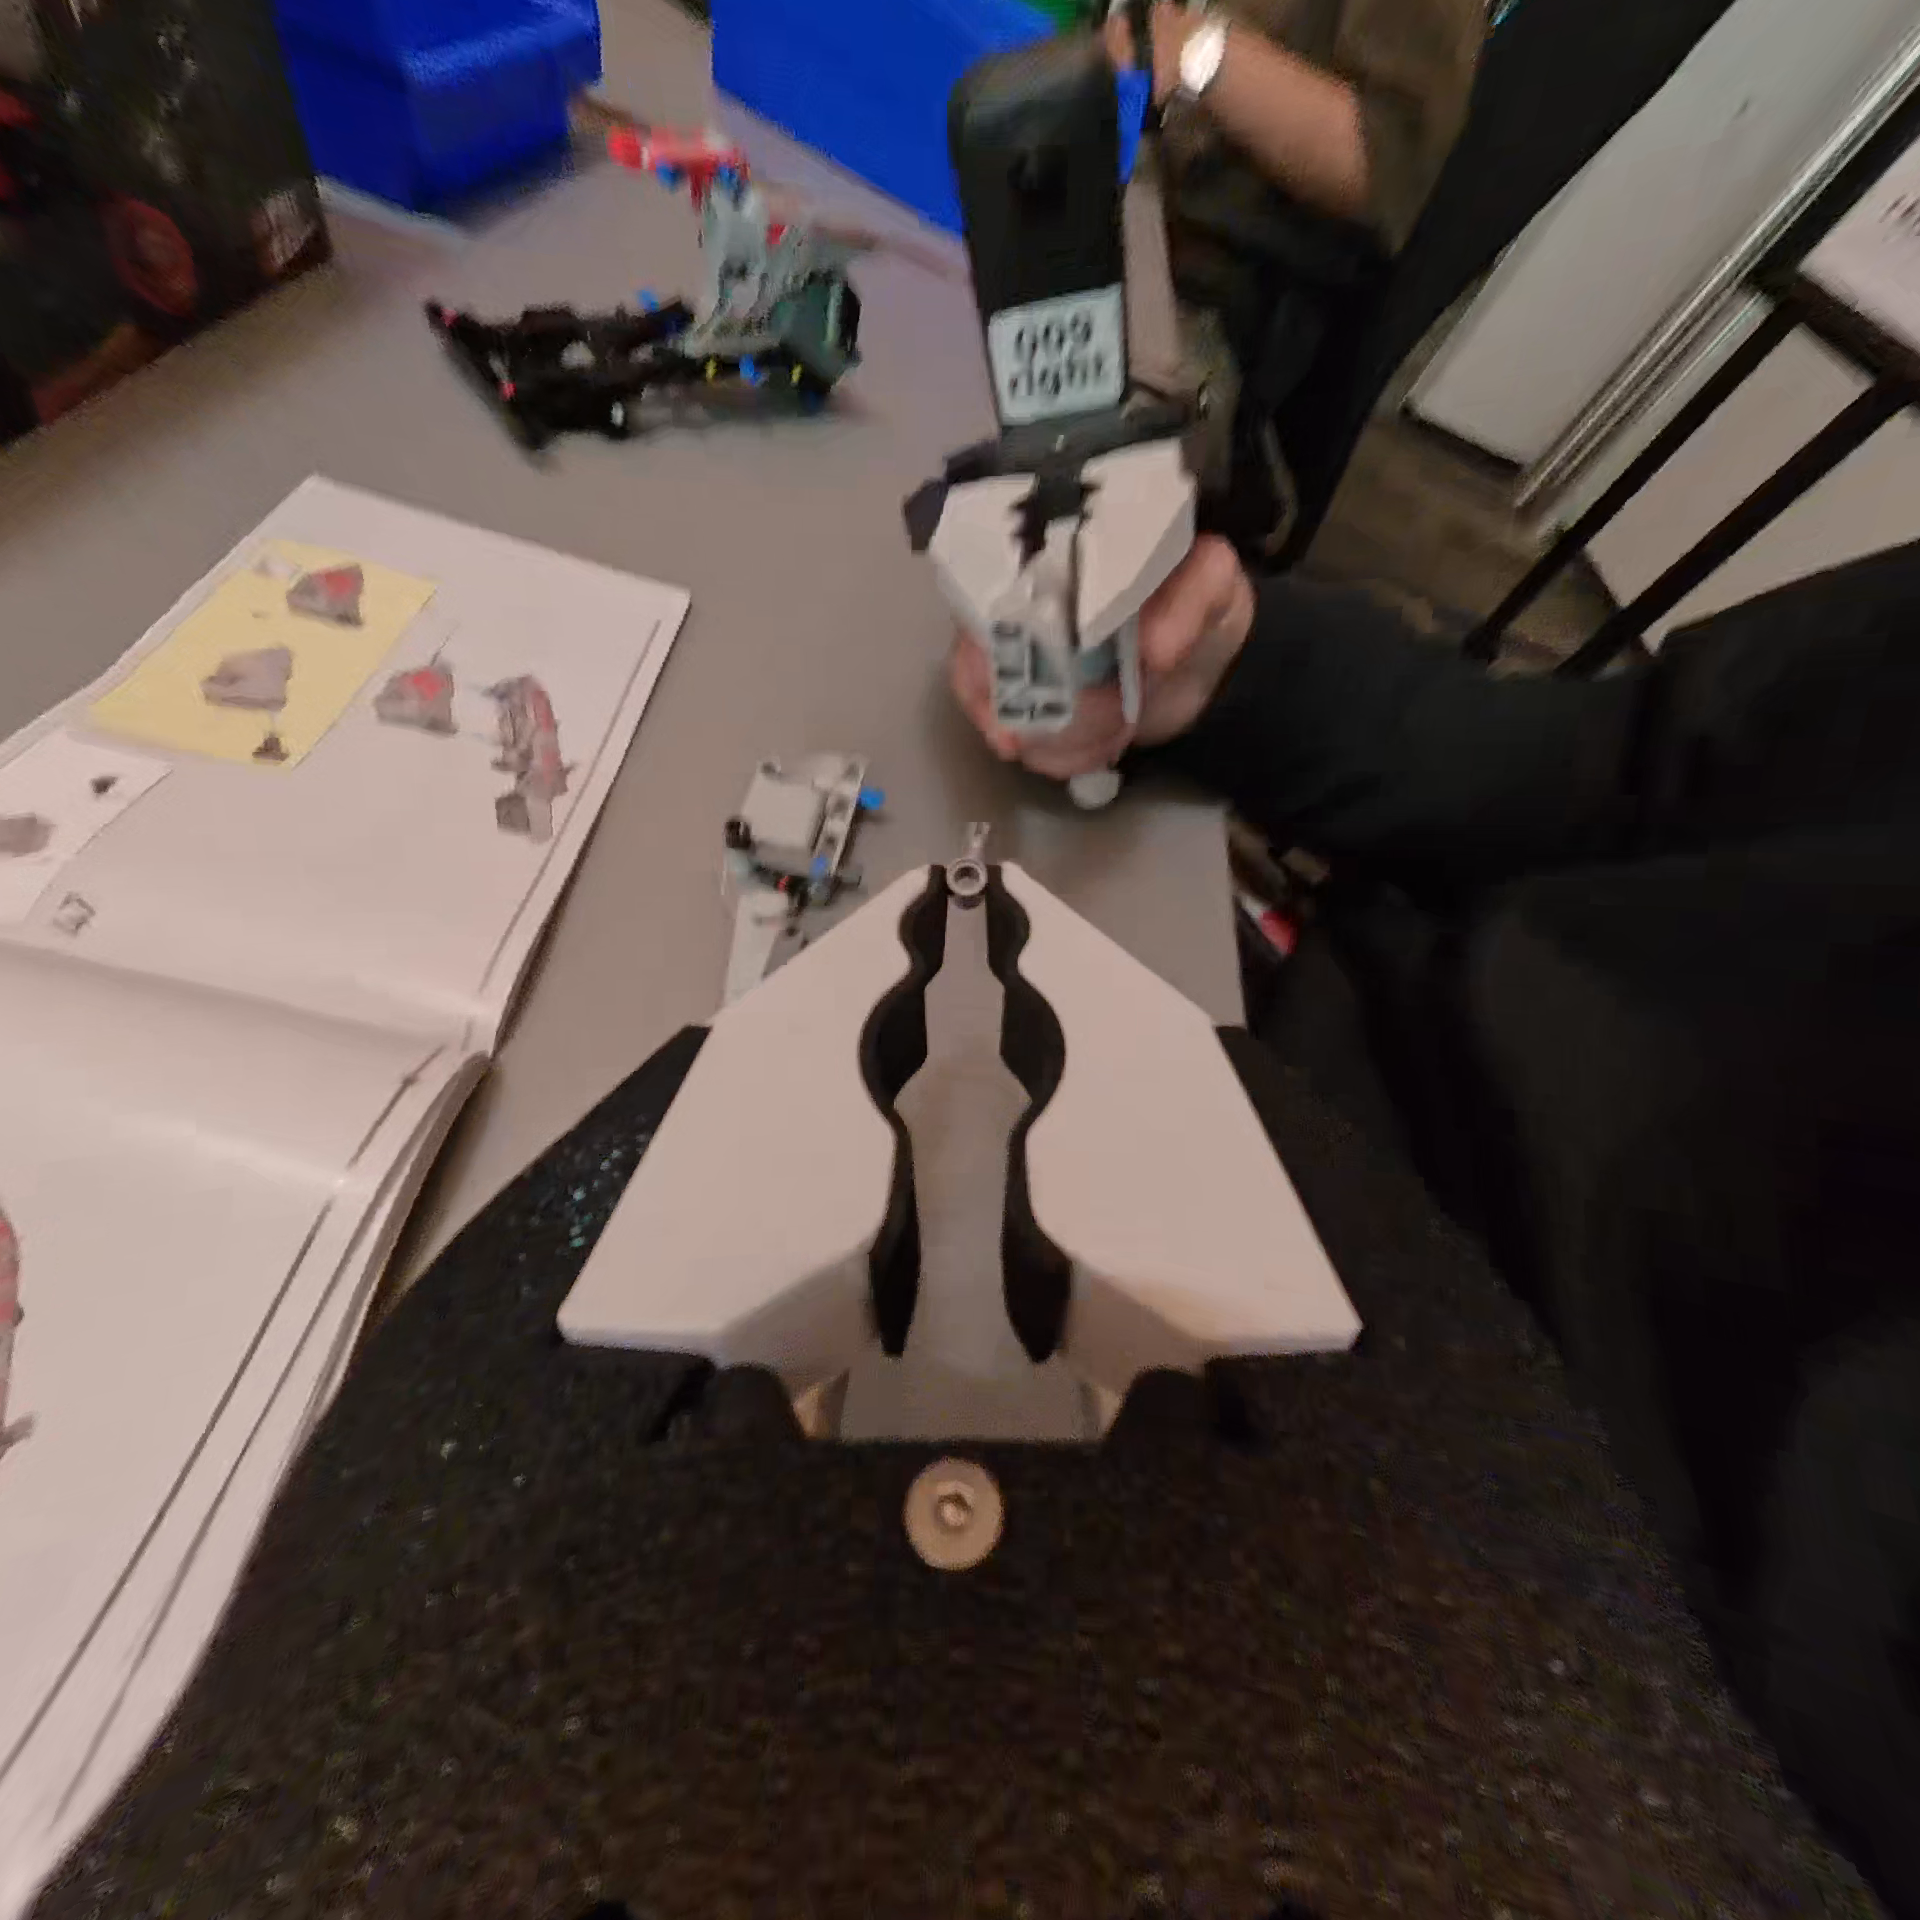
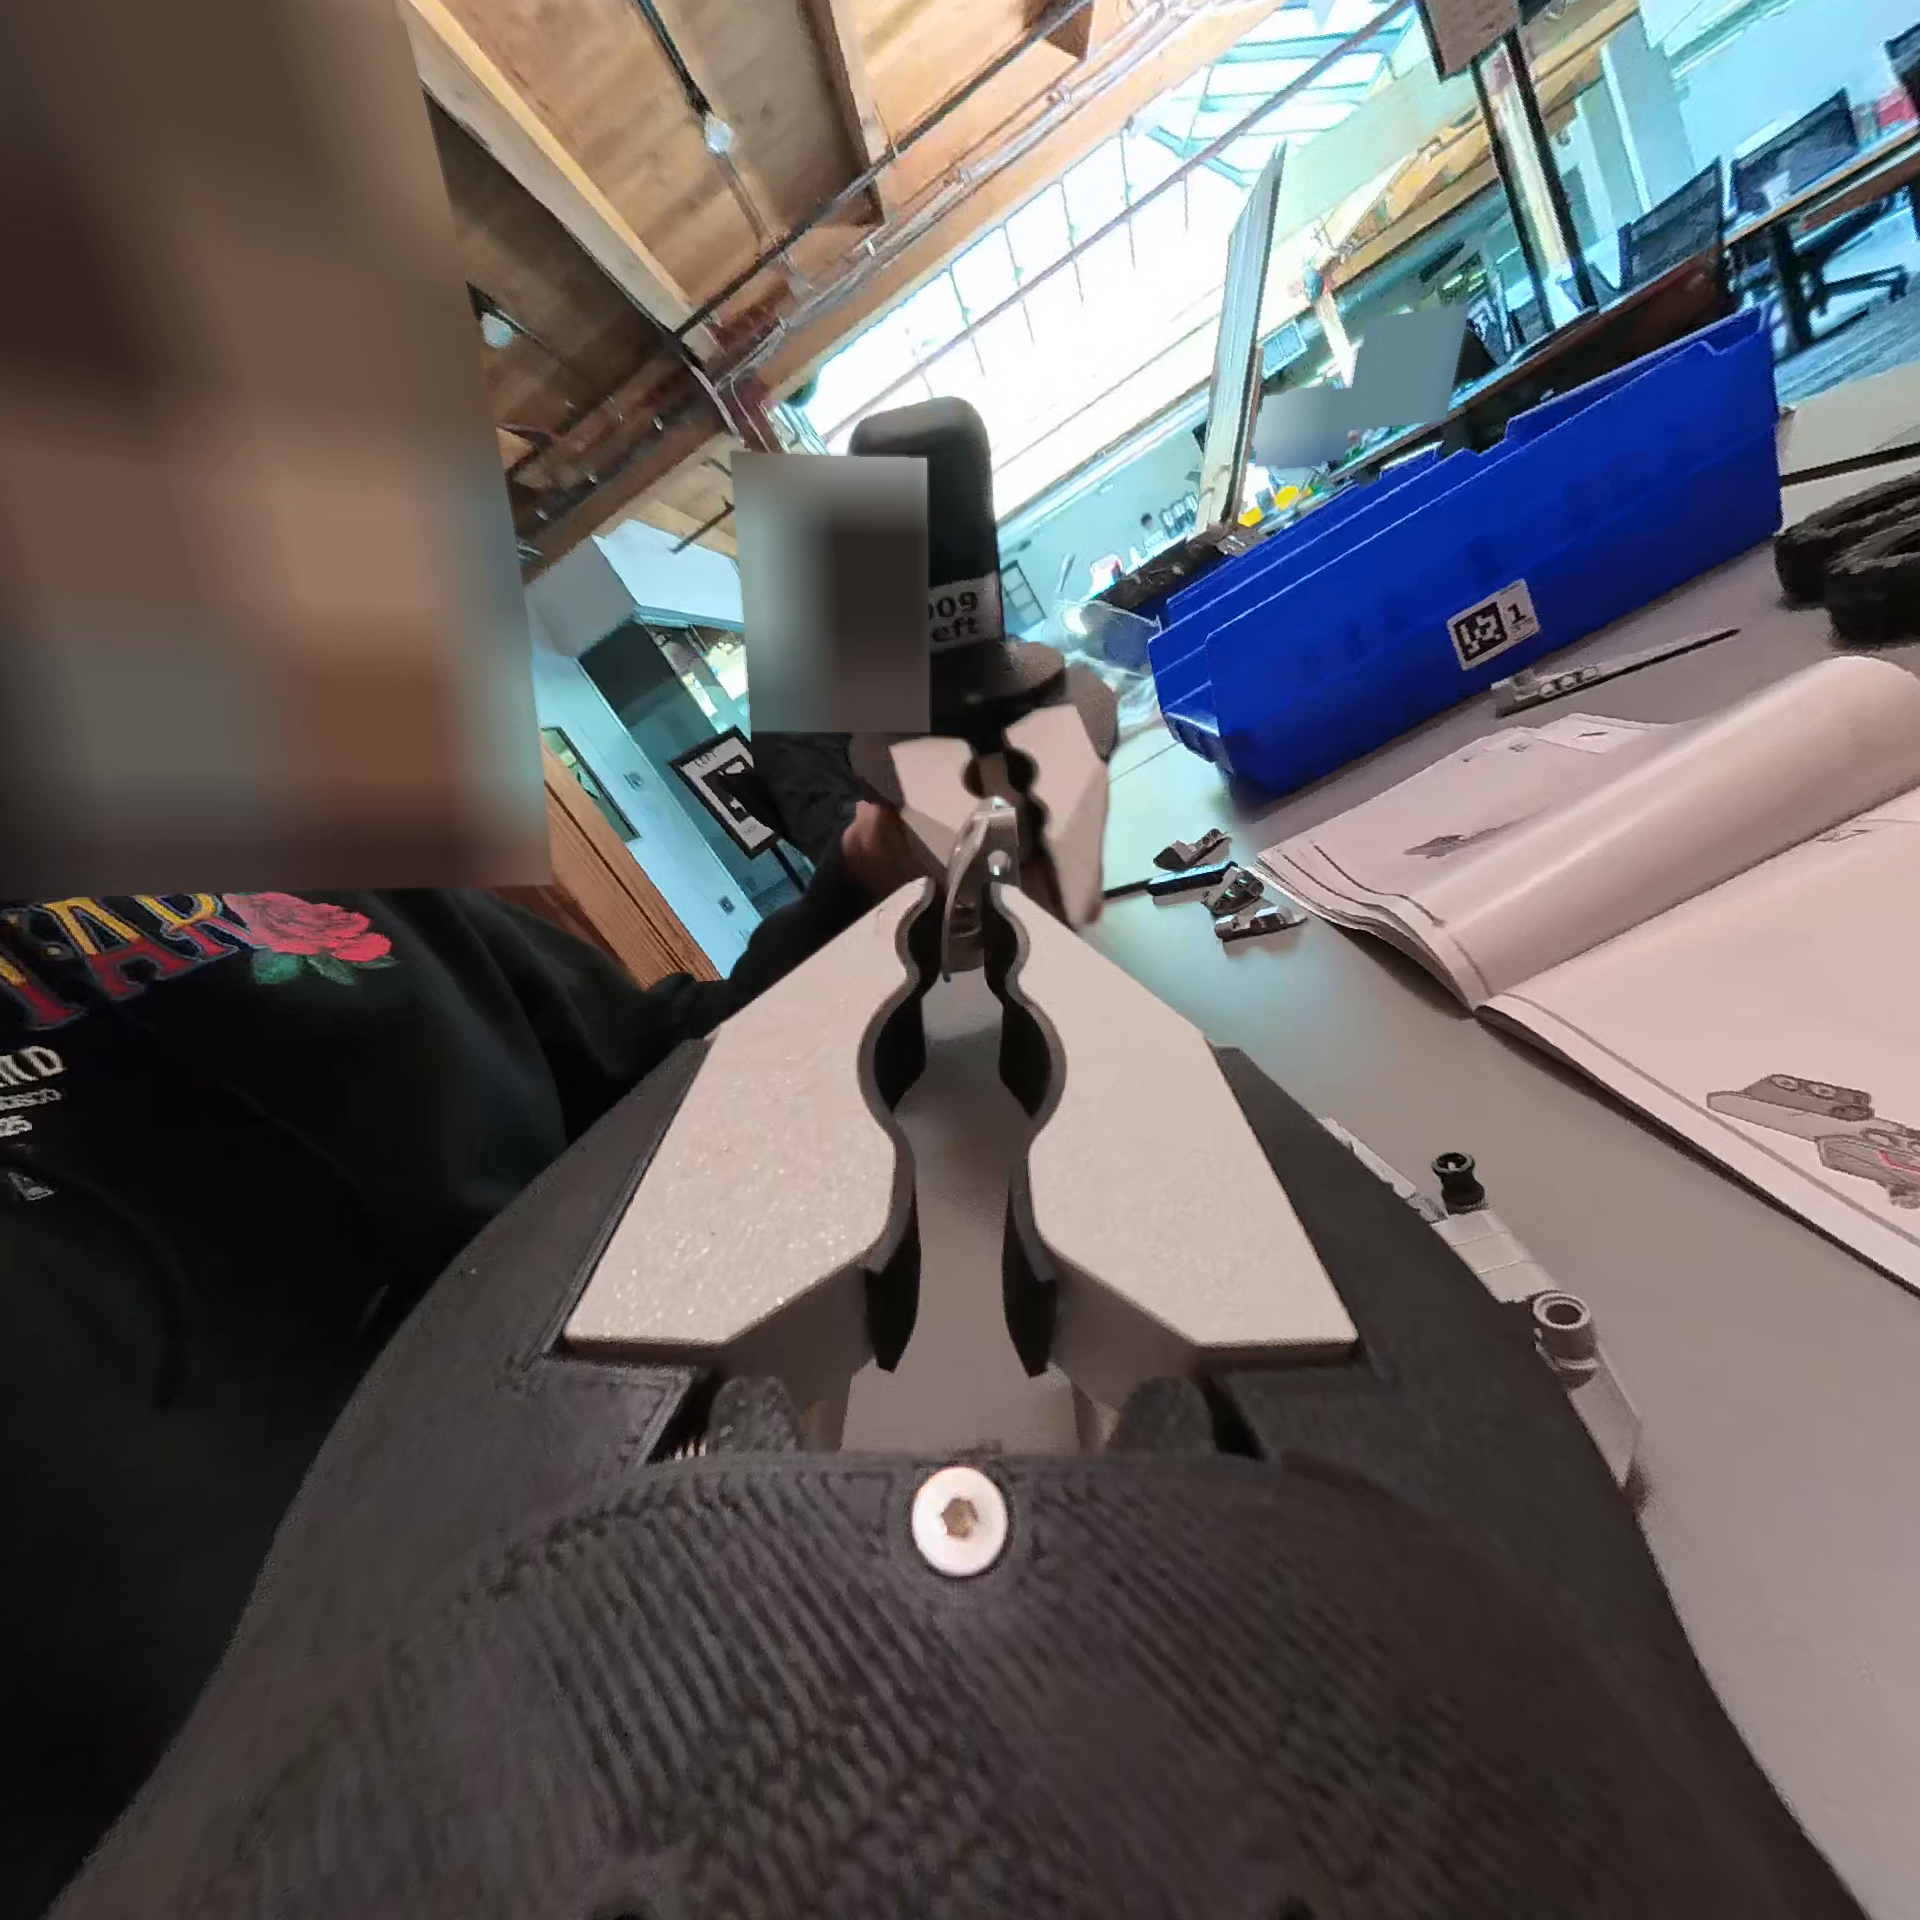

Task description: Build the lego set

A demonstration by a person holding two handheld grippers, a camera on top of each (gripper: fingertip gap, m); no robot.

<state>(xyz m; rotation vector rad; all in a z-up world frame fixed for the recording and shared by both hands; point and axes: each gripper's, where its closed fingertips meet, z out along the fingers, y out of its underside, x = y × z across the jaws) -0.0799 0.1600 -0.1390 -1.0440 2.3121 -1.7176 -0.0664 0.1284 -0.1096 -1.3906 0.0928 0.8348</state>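
Note:
In the left wrist view my left gripper (image 1: 966,888) is shut on a small grey Lego pin (image 1: 966,878) at its fingertips, just above the grey table (image 1: 790,540). My right gripper (image 1: 1049,613) hangs farther off, shut on a grey Lego sub-assembly (image 1: 1029,681), with a hand (image 1: 1184,644) behind it. In the right wrist view my right gripper (image 2: 961,914) is shut on that grey Lego piece (image 2: 964,883), and the left gripper (image 2: 1003,847) meets it tip to tip. A small grey sub-assembly (image 1: 795,831) lies on the table between them.
An open instruction booklet (image 1: 312,831) lies at the left; it also shows in the right wrist view (image 2: 1610,935). A large black and grey model (image 1: 665,332) and blue bins (image 1: 436,94) stand at the back. Small dark pieces (image 2: 1226,894) lie beside the booklet. A person sits close at the table edge. Some 5 cm of space lies between my two pairs of fingers.

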